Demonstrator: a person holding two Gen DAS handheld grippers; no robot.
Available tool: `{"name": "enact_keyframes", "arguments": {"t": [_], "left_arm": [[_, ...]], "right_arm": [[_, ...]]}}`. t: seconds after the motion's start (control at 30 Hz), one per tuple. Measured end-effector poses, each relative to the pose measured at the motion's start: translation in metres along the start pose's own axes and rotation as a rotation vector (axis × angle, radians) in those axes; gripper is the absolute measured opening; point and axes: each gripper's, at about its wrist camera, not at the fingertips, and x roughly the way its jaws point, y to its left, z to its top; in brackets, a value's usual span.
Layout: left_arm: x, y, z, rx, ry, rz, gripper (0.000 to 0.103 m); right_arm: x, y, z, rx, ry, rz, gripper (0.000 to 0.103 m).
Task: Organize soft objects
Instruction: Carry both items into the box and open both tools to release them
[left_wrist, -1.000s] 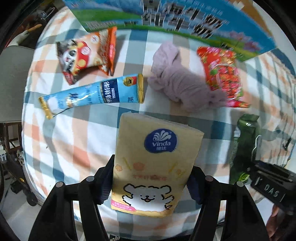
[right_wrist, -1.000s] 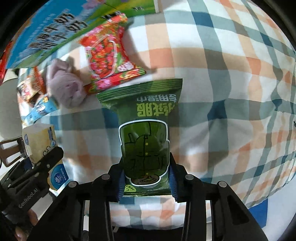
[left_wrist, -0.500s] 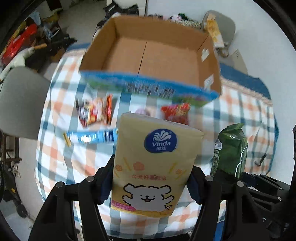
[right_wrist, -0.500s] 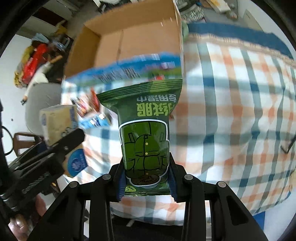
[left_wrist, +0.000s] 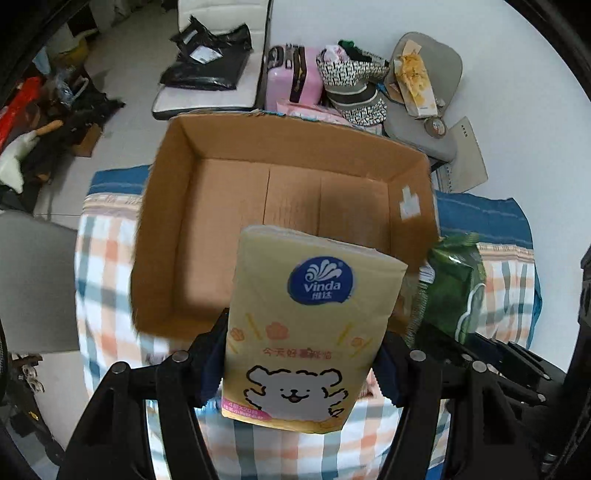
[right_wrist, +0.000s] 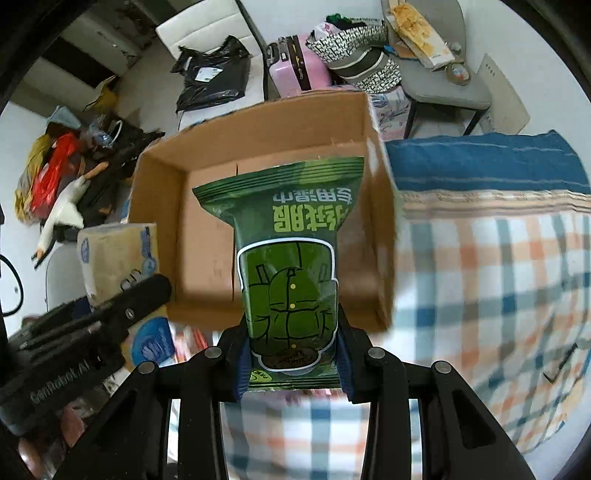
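Left wrist view, left to right. Sitting at nine o'clock: a grey chair seat, beside the table edge. Covering the table: a plaid cloth in orange, blue and white. Resting on that cloth, from ten o'clock through the centre: an open cardboard box, brown floor bare, near wall dipping behind the held pack. Clamping at six o'clock: the left gripper, closed on a yellow tissue pack bearing a blue Vinda badge and a white cartoon dog, the pack standing upright with its top overlapping the box's near wall. Showing at three o'clock: a green wet-wipe pack, just beside the box's right wall. Lying beyond the box, at twelve to one o'clock: a pink suitcase and a grey chair piled with clutter.

Right wrist view, left to right. Entering at eight o'clock: the left gripper again, carrying the tissue pack just left of the box. Squeezing at six o'clock: the right gripper, pads pressed against both sides of the green wet-wipe pack, printed text upside down, upper half overlapping the box's interior. Spreading from three to five o'clock: the plaid cloth, blurred.
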Motion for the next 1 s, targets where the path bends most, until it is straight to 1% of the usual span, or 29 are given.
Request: {"name": "enact_keyframes", "arguments": {"t": [0.03, 0.07, 0.17, 0.2, 0.23, 0.27, 0.3, 0.33, 0.37, 0.4, 0.43, 0.47, 0.5, 0.57, 0.6, 0.67, 0.73, 0.8, 0.87, 0.93, 0.97, 1.0], "left_arm": [[0.006, -0.002, 0.011, 0.0, 0.015, -0.005, 0.065], [0.013, -0.001, 0.022, -0.003, 0.025, -0.006, 0.065], [0.041, 0.005, 0.051, -0.016, 0.066, -0.026, 0.065], [0.05, 0.006, 0.059, -0.019, 0.081, -0.035, 0.065], [0.06, 0.007, 0.066, -0.019, 0.097, -0.042, 0.065], [0.069, 0.008, 0.074, -0.025, 0.111, -0.049, 0.065], [0.078, 0.008, 0.08, -0.026, 0.125, -0.053, 0.065], [0.085, 0.007, 0.085, -0.027, 0.136, -0.057, 0.065], [0.093, 0.007, 0.089, -0.027, 0.144, -0.06, 0.065], [0.1, 0.006, 0.093, -0.029, 0.155, -0.068, 0.065], [0.105, 0.006, 0.097, -0.029, 0.161, -0.072, 0.065], [0.11, 0.006, 0.1, -0.024, 0.164, -0.075, 0.065], [0.114, 0.005, 0.102, -0.023, 0.168, -0.08, 0.065], [0.122, 0.006, 0.106, -0.021, 0.177, -0.08, 0.065], [0.126, 0.007, 0.108, -0.019, 0.185, -0.081, 0.065], [0.134, 0.009, 0.112, -0.029, 0.199, -0.078, 0.065], [0.142, 0.012, 0.113, -0.057, 0.215, -0.103, 0.065], [0.148, 0.015, 0.113, -0.078, 0.226, -0.104, 0.065], [0.154, 0.018, 0.111, -0.089, 0.241, -0.097, 0.065], [0.157, 0.02, 0.11, -0.097, 0.243, -0.091, 0.065], [0.157, 0.021, 0.11, -0.093, 0.235, -0.077, 0.066], [0.155, 0.02, 0.11, -0.086, 0.23, -0.078, 0.075]], "right_arm": [[0.021, 0.005, 0.013, 0.009, 0.007, -0.01, 0.039], [0.021, 0.002, 0.028, 0.015, 0.012, -0.023, 0.039], [0.066, 0.0, 0.065, 0.037, 0.039, -0.043, 0.039], [0.065, -0.004, 0.086, 0.044, 0.048, -0.049, 0.039], [0.088, -0.001, 0.096, 0.05, 0.057, -0.055, 0.039], [0.096, -0.006, 0.106, 0.05, 0.067, -0.067, 0.039], [0.083, -0.011, 0.118, 0.05, 0.075, -0.071, 0.039], [0.105, -0.008, 0.126, 0.052, 0.085, -0.078, 0.039], [0.101, -0.016, 0.136, 0.054, 0.094, -0.083, 0.039], [0.105, -0.014, 0.146, 0.054, 0.101, -0.09, 0.039], [0.112, -0.003, 0.159, 0.055, 0.105, -0.094, 0.039], [0.086, 0.0, 0.178, 0.055, 0.111, -0.097, 0.039], [0.089, -0.005, 0.179, 0.054, 0.118, -0.101, 0.039], [0.09, 0.002, 0.167, 0.065, 0.123, -0.103, 0.039], [0.093, -0.001, 0.178, 0.066, 0.127, -0.105, 0.039], [0.107, 0.001, 0.188, 0.064, 0.123, -0.117, 0.04], [0.122, 0.004, 0.195, 0.061, 0.125, -0.12, 0.04], [0.129, 0.005, 0.198, 0.059, 0.134, -0.117, 0.04], [0.147, 0.008, 0.202, 0.052, 0.149, -0.121, 0.041], [0.156, 0.012, 0.203, 0.04, 0.147, -0.13, 0.048], [0.146, 0.006, 0.196, 0.033, 0.146, -0.132, 0.055], [0.15, 0.006, 0.198, 0.028, 0.143, -0.132, 0.062]]}}
